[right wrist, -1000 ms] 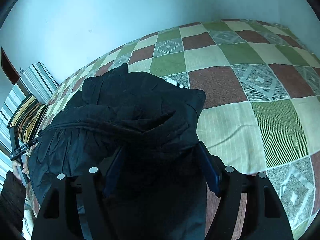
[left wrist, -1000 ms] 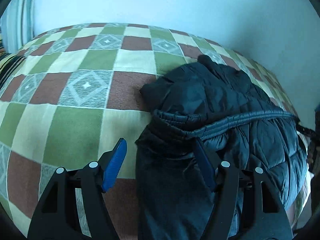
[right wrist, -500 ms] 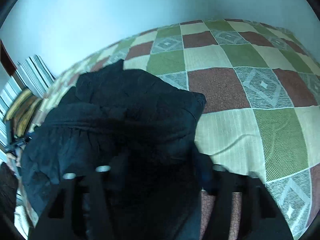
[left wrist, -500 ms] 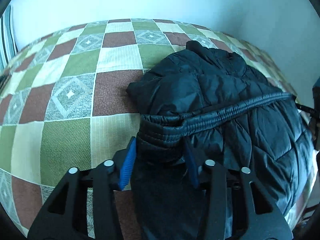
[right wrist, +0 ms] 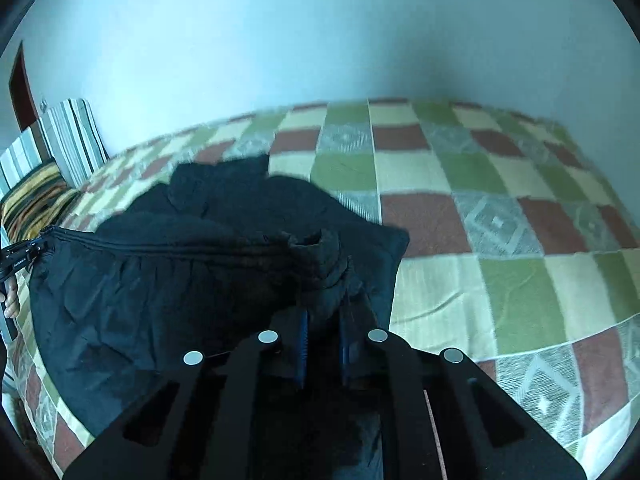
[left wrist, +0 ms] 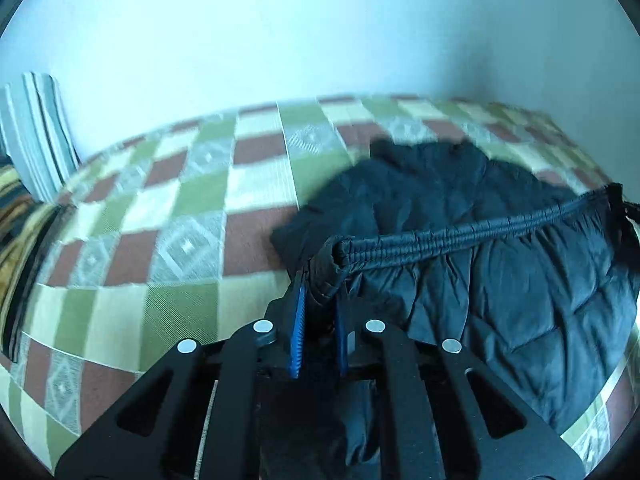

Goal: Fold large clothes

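Observation:
A black quilted jacket [left wrist: 500, 280] lies on a checked bedspread [left wrist: 180, 240]. Its ribbed hem band [left wrist: 460, 236] is pulled into a raised line between my two grippers. My left gripper [left wrist: 320, 284] is closing on the hem's left corner, with the fabric pinched between its blue pads. In the right wrist view the jacket [right wrist: 160, 280] fills the lower left. My right gripper [right wrist: 324, 312] is closing on the hem's right corner, bunched cloth between its pads. The left gripper [right wrist: 20, 256] and a hand [right wrist: 10, 300] show at the far left edge.
The bedspread [right wrist: 500, 220] spreads wide beyond the jacket, to the left in the left wrist view and to the right in the right wrist view. Striped pillows [right wrist: 72, 136] and a patterned cushion [right wrist: 36, 196] lean at the head. A pale wall [left wrist: 320, 40] backs the bed.
Both grippers went from wide open around the hem corners to closed on them. Both then rose, lifting the hem and stretching it taut above the bed.

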{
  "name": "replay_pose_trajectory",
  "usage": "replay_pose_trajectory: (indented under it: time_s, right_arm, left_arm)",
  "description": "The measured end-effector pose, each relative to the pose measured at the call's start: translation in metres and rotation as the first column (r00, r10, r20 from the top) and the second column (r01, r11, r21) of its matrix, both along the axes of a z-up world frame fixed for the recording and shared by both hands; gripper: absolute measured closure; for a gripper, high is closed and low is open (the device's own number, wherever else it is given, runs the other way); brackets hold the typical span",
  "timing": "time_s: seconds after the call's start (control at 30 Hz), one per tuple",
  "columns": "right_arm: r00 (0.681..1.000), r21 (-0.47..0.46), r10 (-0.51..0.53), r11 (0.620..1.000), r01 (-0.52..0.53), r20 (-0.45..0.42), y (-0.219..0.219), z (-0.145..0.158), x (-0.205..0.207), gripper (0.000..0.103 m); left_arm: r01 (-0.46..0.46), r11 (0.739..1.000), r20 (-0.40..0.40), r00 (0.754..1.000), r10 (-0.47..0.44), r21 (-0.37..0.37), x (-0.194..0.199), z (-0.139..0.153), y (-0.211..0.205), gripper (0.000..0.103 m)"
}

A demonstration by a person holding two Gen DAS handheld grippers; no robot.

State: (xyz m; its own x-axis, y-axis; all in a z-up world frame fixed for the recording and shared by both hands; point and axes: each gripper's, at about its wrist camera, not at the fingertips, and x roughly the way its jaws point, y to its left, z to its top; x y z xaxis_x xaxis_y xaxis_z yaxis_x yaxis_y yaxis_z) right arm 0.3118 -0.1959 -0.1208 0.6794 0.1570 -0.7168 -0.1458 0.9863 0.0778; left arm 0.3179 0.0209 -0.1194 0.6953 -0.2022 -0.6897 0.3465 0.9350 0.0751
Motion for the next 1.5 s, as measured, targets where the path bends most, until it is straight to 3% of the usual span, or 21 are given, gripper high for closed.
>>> replay_pose_trajectory:
  time_s: [0.2,0.5,0.63,0.83,1.1,1.33,1.5]
  right_arm:
    - [0.995,-0.001,-0.017,1.0,0.017,0.097,0.005,0.04,0.011,0.091]
    - [0.992,-0.006,-0.084,0.996,0.085,0.096,0.031,0.047,0.093,0.091]
    - [0.993,-0.029,-0.109,0.993,0.111,0.051,0.048,0.029,0.139,0.091]
    - [0.989,-0.063,-0.142,0.988,0.14,-0.04,0.058,-0.023,0.185,0.091]
    - [0.977,-0.089,-0.161,0.985,0.15,-0.14,0.058,-0.075,0.21,0.09]
    - [0.968,-0.096,-0.169,0.984,0.153,-0.188,0.056,-0.097,0.22,0.086]
    - [0.969,-0.086,-0.178,0.983,0.165,-0.174,0.054,-0.106,0.219,0.082]
  left_arm:
    - [-0.046,0.999,0.101,0.994,0.046,-0.002,0.008,0.041,-0.013,0.09]
    - [-0.157,0.987,0.102,0.983,0.152,0.037,0.087,0.048,-0.05,0.091]
    - [-0.211,0.975,0.072,0.976,0.207,0.064,0.129,0.03,-0.065,0.091]
    - [-0.262,0.959,0.017,0.965,0.262,0.111,0.172,-0.011,-0.074,0.091]
    - [-0.275,0.944,-0.022,0.959,0.284,0.183,0.2,-0.06,-0.08,0.09]
    - [-0.27,0.937,-0.066,0.955,0.291,0.22,0.212,-0.094,-0.083,0.09]
    - [-0.281,0.936,-0.076,0.95,0.303,0.213,0.216,-0.11,-0.081,0.088]
